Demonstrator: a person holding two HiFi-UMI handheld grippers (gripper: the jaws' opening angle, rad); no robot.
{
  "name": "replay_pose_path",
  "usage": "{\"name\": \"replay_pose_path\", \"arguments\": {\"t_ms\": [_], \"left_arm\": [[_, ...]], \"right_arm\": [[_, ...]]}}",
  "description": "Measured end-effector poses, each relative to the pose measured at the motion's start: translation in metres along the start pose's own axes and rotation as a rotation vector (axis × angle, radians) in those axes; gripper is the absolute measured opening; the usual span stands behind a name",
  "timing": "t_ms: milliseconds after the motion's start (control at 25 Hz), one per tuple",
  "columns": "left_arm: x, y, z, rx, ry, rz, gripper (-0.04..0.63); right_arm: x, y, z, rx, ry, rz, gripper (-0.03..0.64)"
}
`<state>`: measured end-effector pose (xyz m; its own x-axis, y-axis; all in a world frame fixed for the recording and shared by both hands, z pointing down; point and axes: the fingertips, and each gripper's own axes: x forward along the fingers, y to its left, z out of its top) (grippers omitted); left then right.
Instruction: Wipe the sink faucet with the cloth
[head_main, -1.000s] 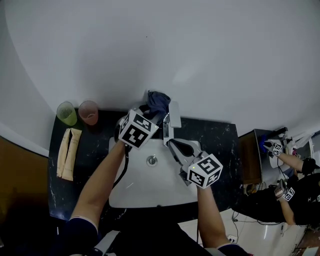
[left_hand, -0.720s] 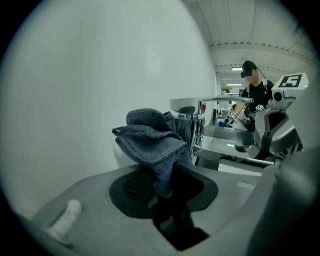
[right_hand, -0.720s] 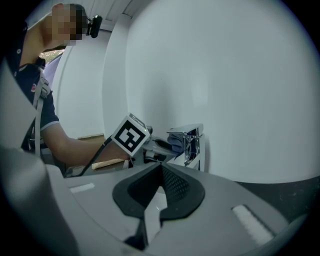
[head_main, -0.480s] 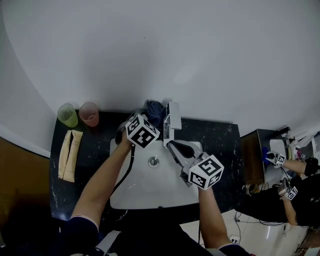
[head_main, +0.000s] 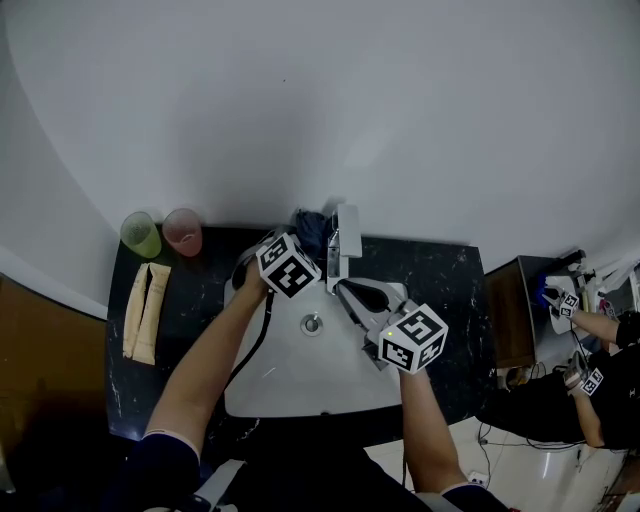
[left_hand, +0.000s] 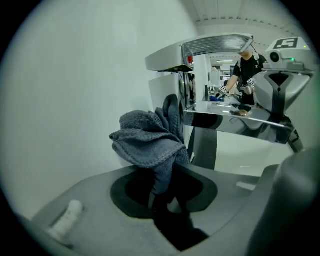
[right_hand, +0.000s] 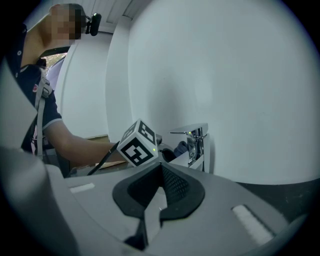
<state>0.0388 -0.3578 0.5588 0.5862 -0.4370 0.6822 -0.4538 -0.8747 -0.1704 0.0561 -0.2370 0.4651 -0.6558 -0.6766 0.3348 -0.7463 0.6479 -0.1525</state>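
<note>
You have the cloth (left_hand: 150, 137) up against the left side of the faucet (left_hand: 210, 47), near its body and under the flat lever. To wipe well, press the bunched part flat on the metal and drag it along the spout in one slow pass. Then work round the base, where grime is likely to sit. Let the loose folds lead, so that the hard tips of the left gripper (left_hand: 165, 200) don't scrape the chrome. Don't push sideways on the lever, or you may turn the water on.

Your left gripper's pads (left_hand: 200, 190) are clamped on a lower fold of the cloth. The rest of it bulges out ahead of them in a wad that touches the faucet. From the head view, the cloth (head_main: 310, 228) sits at the back of the sink (head_main: 300, 385), just left of the faucet (head_main: 343, 240).

Your right gripper (right_hand: 152, 200) hangs over the right part of the basin, aimed at the faucet (right_hand: 196, 142) but apart from it. Its pads (right_hand: 175, 187) are drawn together with nothing between them.
</note>
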Motion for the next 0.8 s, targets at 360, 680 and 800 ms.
{"name": "replay_pose_path", "arguments": {"t_ms": [360, 680, 800], "left_arm": [[-0.013, -0.036, -0.002, 0.020, -0.036, -0.069, 0.109], [-0.022, -0.060, 0.004, 0.074, -0.100, -0.117, 0.109], [-0.027, -0.069, 0.009, 0.107, -0.136, -0.136, 0.109]], "right_arm": [[0.001, 0.000, -0.001, -0.002, -0.006, 0.016, 0.005], [0.001, -0.001, -0.001, 0.005, -0.011, 0.040, 0.005], [0.002, 0.000, 0.000, 0.010, -0.013, 0.054, 0.005]]}}
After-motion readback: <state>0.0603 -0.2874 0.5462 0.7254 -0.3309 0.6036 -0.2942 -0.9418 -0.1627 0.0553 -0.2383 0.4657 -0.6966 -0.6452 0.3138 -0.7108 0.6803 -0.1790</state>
